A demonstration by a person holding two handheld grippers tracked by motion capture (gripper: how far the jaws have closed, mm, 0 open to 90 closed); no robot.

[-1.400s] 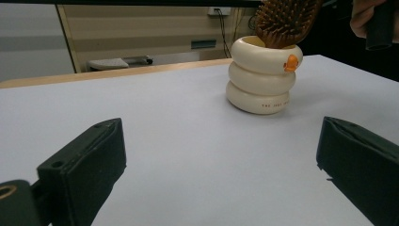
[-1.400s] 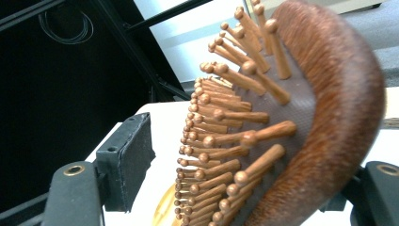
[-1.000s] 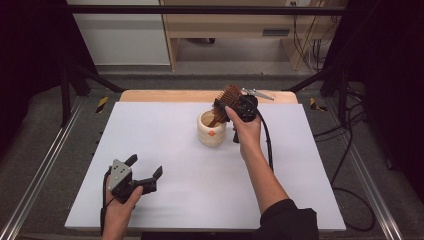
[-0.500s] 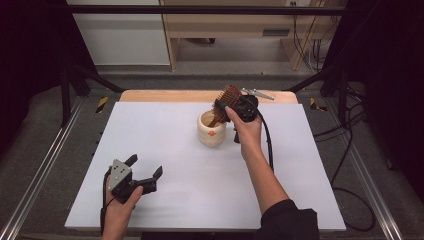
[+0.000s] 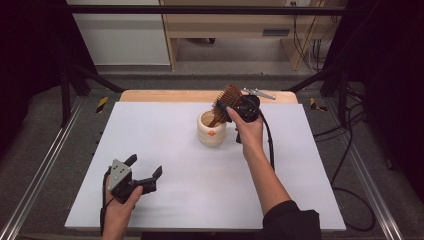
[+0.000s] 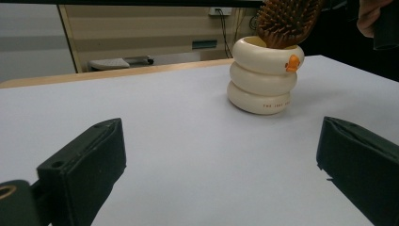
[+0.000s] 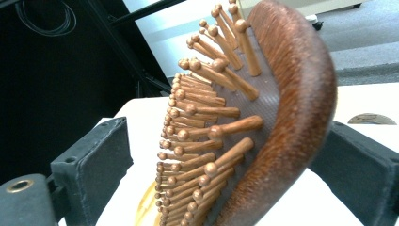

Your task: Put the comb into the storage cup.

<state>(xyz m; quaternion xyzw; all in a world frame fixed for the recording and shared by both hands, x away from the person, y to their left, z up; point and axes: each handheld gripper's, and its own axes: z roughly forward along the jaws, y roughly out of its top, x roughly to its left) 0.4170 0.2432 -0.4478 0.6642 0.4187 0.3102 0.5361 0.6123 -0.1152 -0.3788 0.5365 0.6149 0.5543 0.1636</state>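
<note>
A brown wooden hairbrush (image 5: 229,97) stands handle-down in a cream ringed cup (image 5: 211,131) with a small orange mark, at the far middle of the white table. My right gripper (image 5: 240,106) is level with the brush head, which sits between its jaws (image 7: 282,94). The jaws have just been opening, and the bristle-side pad (image 7: 94,155) stands apart from the bristles. My left gripper (image 5: 146,165) rests open and holds nothing at the near left. Its own view faces the cup (image 6: 263,77) and brush (image 6: 284,21) across bare table.
The white table top (image 5: 200,200) has a wooden strip (image 5: 170,95) along its far edge. A small metal tool (image 5: 259,93) lies on that strip just behind the right hand. Metal rails run along both sides, and cables hang at the right.
</note>
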